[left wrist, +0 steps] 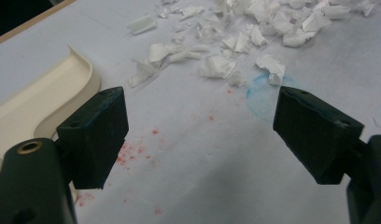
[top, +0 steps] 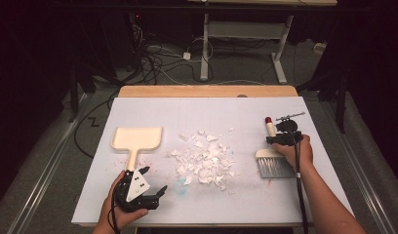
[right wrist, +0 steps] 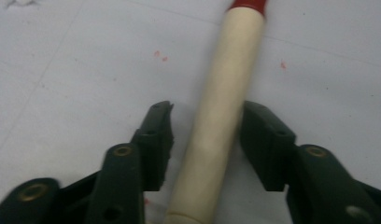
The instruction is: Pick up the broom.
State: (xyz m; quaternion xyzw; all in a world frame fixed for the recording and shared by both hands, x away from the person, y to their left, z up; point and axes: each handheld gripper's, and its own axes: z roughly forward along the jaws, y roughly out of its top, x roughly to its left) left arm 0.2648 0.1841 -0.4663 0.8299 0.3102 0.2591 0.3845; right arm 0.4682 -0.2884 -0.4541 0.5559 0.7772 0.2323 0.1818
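Your brush (top: 271,158) has a smooth, matt cream handle (right wrist: 221,112) that looks like painted wood or plastic, capped in glossy red, and its bristles (top: 275,168) read as fine grey fibre. Left of the brush lies a heap of torn white paper scraps (top: 203,158), crumpled and matt. Beyond that heap, the dustpan (top: 137,138) is smooth cream plastic with a faint sheen. The counter (top: 226,109) wears a matt white sheet over a pale wooden edge. Your gripper pads (left wrist: 97,135) are dull black plastic.

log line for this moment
right hand-held gripper: around brush handle, small gap | left hand-held gripper: open by dustpan | scraps: unswept
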